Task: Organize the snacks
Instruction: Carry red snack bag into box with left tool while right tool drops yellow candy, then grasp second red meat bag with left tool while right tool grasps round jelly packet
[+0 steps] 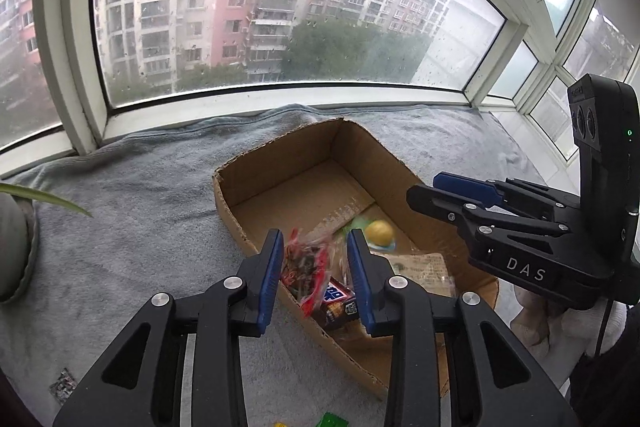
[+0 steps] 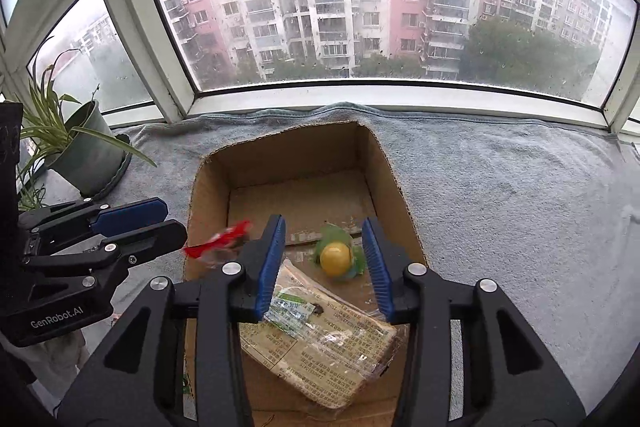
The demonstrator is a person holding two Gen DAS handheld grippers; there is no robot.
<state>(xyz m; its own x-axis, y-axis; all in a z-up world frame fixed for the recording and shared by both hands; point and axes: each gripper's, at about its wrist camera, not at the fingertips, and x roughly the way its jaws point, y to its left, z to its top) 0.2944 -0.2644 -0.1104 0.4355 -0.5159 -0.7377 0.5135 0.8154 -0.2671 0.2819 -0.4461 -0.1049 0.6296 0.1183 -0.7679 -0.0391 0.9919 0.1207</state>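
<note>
Over the box: my left gripper [image 1: 315, 269] stands with jaws slightly apart around a blurred red-edged clear snack packet [image 1: 306, 267]; I cannot tell whether they pinch it.
Right gripper [image 2: 324, 259]: apart, empty, above a yellow ball-shaped sweet [image 2: 336, 259] on the open brown cardboard box [image 2: 208, 187] floor.
Doing it well: I'd keep the packet inside the near wall.
Crowding: a flat printed tan packet [image 2: 332, 355] and a dark snack bar [image 1: 336, 301] fill the near end.
Nearby: a potted green plant [image 2: 80, 147] on the grey towel [image 2: 500, 195].

red packet [image 1: 308, 263] motion-blurred; green scrap [image 1: 330, 420] cut off
</note>
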